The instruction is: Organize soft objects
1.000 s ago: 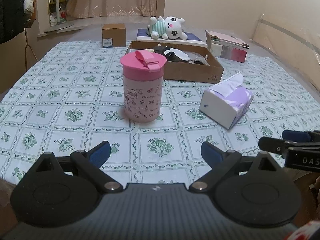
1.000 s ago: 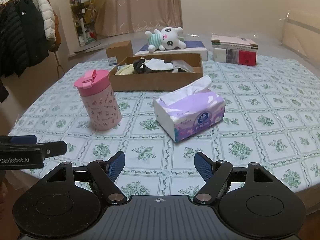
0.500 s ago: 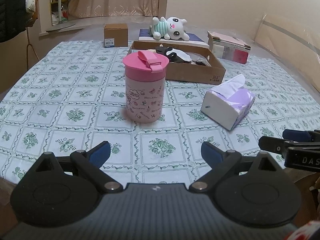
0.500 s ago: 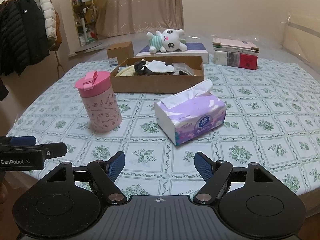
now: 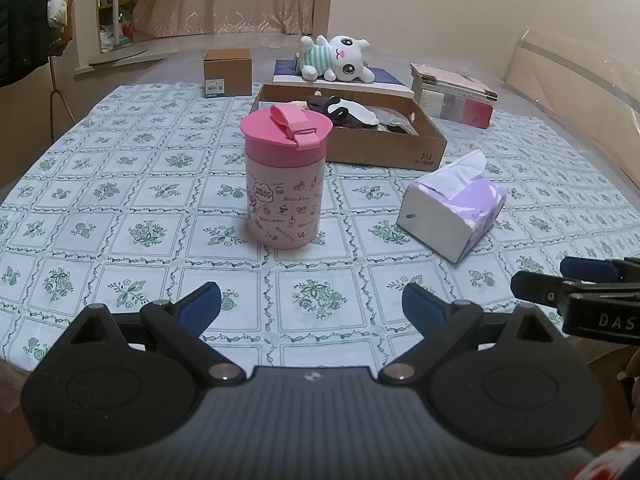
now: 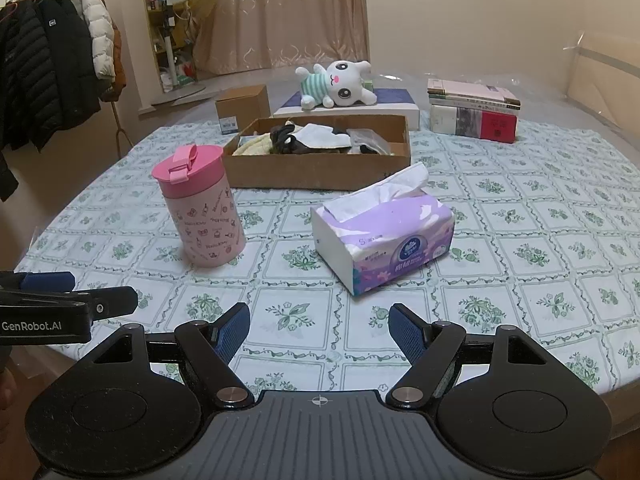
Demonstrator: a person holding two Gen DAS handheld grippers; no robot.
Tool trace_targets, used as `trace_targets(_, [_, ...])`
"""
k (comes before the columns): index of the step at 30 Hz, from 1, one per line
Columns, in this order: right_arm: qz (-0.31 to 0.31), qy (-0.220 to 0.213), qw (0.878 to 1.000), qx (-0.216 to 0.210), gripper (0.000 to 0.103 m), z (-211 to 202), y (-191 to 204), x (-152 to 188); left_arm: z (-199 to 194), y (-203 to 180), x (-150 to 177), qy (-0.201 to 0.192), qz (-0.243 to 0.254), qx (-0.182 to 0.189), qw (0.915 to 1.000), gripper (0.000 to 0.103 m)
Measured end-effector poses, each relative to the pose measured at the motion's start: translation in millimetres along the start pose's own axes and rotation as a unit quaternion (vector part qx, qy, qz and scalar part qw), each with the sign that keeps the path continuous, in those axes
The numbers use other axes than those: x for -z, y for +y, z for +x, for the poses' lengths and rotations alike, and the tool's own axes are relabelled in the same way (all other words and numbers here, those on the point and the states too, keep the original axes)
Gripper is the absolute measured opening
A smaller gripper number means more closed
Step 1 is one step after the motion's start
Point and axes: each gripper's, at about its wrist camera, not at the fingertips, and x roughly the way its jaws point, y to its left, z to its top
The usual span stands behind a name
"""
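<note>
- The left gripper [image 5: 311,307] is hanging over the near edge of the table [image 5: 120,184], fingers wide apart, holding nothing.
- The right gripper [image 6: 319,326] is also gaping and holding nothing.
- The purple tissue pack [image 6: 382,238] is lying just beside the pink cup [image 6: 199,210].
- The plush bunny [image 6: 338,85] is lying behind the cardboard tray [image 6: 320,170], maybe on a flat box.

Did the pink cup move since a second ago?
No. The pink cup stands on the same tablecloth squares, just in front of the cardboard box as before. It only looks different because the cameras shifted a little.
</note>
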Motion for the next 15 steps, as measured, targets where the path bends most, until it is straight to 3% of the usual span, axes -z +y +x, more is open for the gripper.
trace_targets(15, [0.000,0.000,1.000,0.000,0.076,0.0,0.0,0.4,-0.5,-1.2,0.3,0.001,0.001,0.001,1.0000,0.096])
